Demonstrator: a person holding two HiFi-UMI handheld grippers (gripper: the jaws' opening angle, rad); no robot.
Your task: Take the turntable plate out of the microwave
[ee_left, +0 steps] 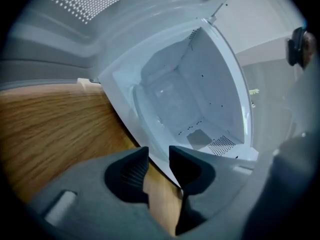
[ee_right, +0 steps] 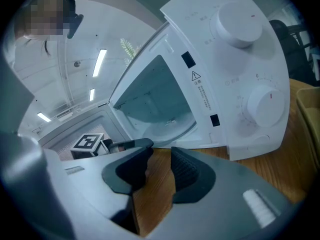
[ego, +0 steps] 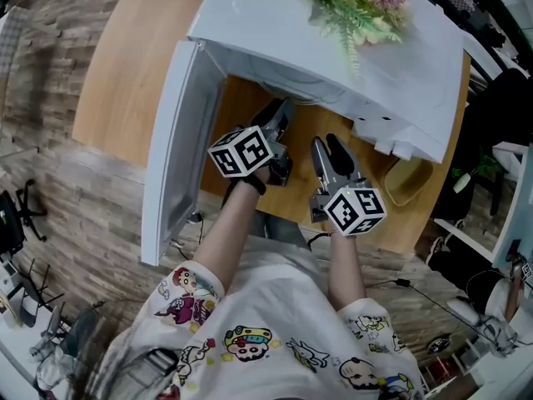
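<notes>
A white microwave (ego: 333, 48) stands on the wooden table (ego: 125, 65) with its door (ego: 171, 157) swung wide to the left. The clear glass turntable plate (ee_right: 167, 128) lies on the cavity floor; its rim (ee_left: 137, 101) also shows in the left gripper view. My left gripper (ego: 277, 117) is at the mouth of the cavity, open, with nothing between its jaws (ee_left: 159, 151). My right gripper (ego: 326, 150) hangs over the table just in front of the microwave, right of the left one, open and empty (ee_right: 161, 151). The marker cube (ee_right: 89, 143) of the left gripper shows in the right gripper view.
Artificial flowers (ego: 358, 2) lie on top of the microwave. Two round knobs (ee_right: 237, 21) (ee_right: 265, 104) sit on its control panel at the right. A beige container (ego: 408, 180) stands on the table beside the microwave's right front corner. Black chairs (ego: 17, 215) stand on the floor at left.
</notes>
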